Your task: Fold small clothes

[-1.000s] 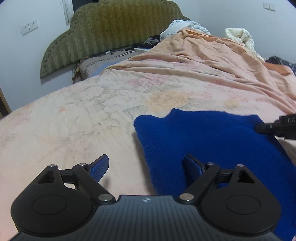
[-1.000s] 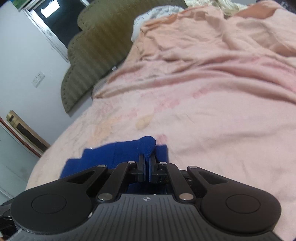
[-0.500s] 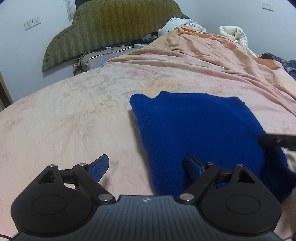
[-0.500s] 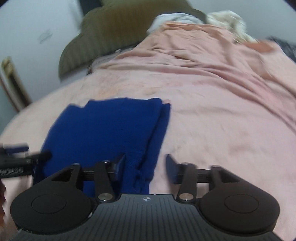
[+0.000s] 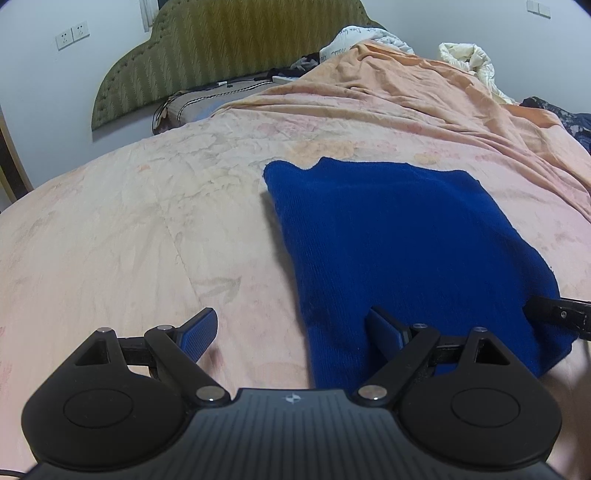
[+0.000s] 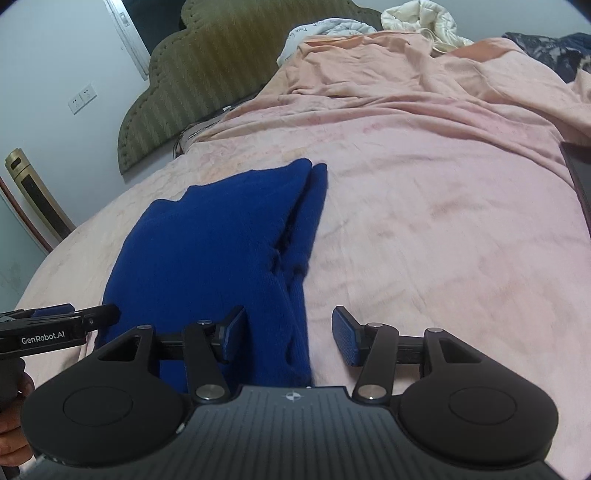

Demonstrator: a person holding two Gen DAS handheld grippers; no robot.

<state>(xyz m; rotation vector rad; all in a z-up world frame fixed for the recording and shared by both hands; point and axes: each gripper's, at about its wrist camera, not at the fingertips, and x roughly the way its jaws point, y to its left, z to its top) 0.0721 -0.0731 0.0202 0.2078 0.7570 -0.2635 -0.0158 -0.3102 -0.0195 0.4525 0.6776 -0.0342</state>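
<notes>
Your folded dark-blue knitted garment lies flat on the pink floral bedspread, your left gripper gaping wide and empty, your right gripper's jaws opening astride its near edge, gripping nothing.

A bed with a faded floral sheet filled the room. A rumpled peach blanket lay heaped toward its green padded headboard, a white quilt bunched behind it. Wall sockets sat left of the headboard.
</notes>
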